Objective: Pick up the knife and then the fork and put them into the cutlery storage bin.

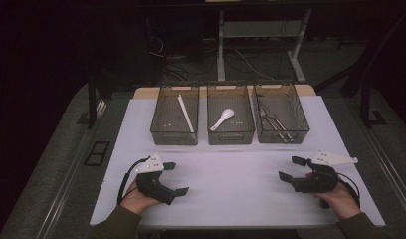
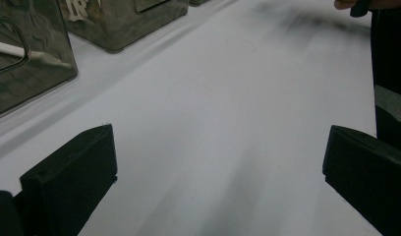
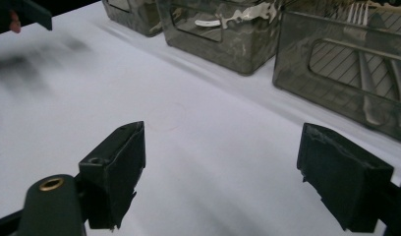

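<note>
Both hand-held grippers rest low on the white worktop (image 1: 231, 174), well apart. The left hand-held gripper (image 1: 176, 178) is released, jaws wide, grasping nothing; the right hand-held gripper (image 1: 291, 168) likewise. Beyond them stand three smoky translucent plastic bins: a white stick (image 1: 186, 113), a white ceramic spoon (image 1: 222, 119), metal cutlery (image 1: 275, 124).

Room was pretty dark overall, only the white table (image 1: 231, 194) in the middle of the frame caught light. Grey floor (image 1: 56, 164) ran down both sides. Top centre had a white desk frame (image 1: 222, 45) with cables (image 1: 191, 62) tangled underneath.
</note>
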`<state>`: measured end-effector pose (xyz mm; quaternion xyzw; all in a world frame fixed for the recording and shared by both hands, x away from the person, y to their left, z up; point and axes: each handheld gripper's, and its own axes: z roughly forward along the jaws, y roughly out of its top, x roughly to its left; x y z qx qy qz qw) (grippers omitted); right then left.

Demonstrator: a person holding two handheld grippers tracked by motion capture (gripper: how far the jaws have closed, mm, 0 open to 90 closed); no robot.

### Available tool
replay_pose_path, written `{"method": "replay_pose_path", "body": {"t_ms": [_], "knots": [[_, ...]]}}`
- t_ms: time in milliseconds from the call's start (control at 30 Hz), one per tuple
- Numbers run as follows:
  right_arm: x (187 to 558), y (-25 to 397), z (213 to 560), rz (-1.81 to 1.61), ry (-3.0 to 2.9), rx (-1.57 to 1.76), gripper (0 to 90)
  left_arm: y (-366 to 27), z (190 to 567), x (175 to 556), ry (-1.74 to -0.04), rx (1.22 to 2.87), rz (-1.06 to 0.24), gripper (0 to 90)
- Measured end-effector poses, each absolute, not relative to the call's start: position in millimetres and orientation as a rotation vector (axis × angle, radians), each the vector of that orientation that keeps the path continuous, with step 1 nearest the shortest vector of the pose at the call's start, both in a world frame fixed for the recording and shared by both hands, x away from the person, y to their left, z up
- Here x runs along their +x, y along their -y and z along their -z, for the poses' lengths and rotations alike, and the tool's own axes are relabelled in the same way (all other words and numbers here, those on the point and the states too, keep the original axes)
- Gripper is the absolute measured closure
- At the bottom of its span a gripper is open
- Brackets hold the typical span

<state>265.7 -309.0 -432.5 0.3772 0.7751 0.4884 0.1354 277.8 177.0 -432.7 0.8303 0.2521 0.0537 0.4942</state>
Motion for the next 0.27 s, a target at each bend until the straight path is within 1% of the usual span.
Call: {"method": "replay_pose_path", "body": {"t_ms": [267], "knots": [[258.5,305.2,440.7,-1.378,-2.293,1.071,17.8,-177.0,432.2,277.4,-0.609,2.013,-0.132,0.0]]}}
